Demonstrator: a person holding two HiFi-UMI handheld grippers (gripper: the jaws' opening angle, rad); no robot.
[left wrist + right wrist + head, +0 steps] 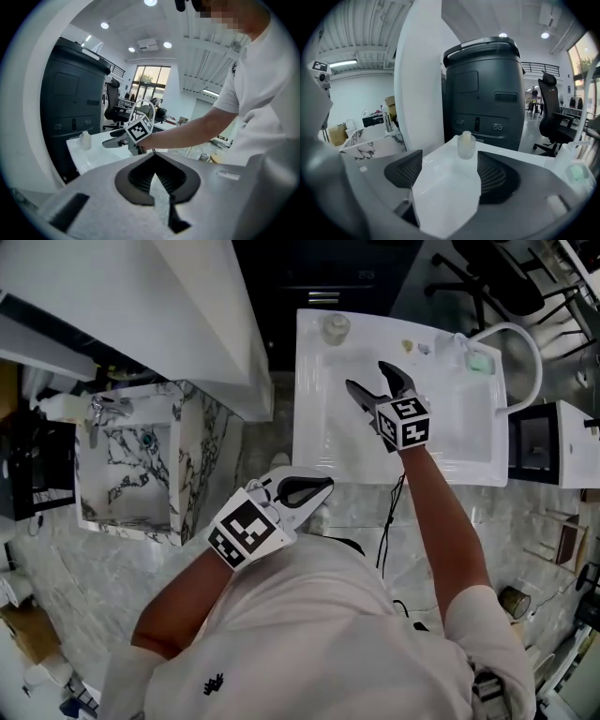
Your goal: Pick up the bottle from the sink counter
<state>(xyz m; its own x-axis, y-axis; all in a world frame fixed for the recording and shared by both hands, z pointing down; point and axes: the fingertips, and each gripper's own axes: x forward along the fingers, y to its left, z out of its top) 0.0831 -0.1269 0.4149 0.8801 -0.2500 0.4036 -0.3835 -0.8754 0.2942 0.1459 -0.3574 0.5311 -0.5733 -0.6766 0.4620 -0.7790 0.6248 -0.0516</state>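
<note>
A small translucent bottle (335,327) stands upright at the far left corner of the white sink counter (314,427). My right gripper (367,375) hovers open over the basin, short of the bottle and slightly to its right. In the right gripper view the bottle (466,145) sits ahead, framed between the two spread fingers (404,171) with clear space before it. My left gripper (326,485) is held back near my body, below the counter's front edge, shut with nothing in it. From the left gripper view the bottle (85,139) and the right gripper (123,139) both show across the counter.
A curved white faucet (528,345) and a green soap piece (480,362) sit at the counter's right end. A marbled sink (131,465) stands to the left, beside a white column (187,296). Behind the bottle stands a dark machine (487,93), with office chairs (551,112) further off.
</note>
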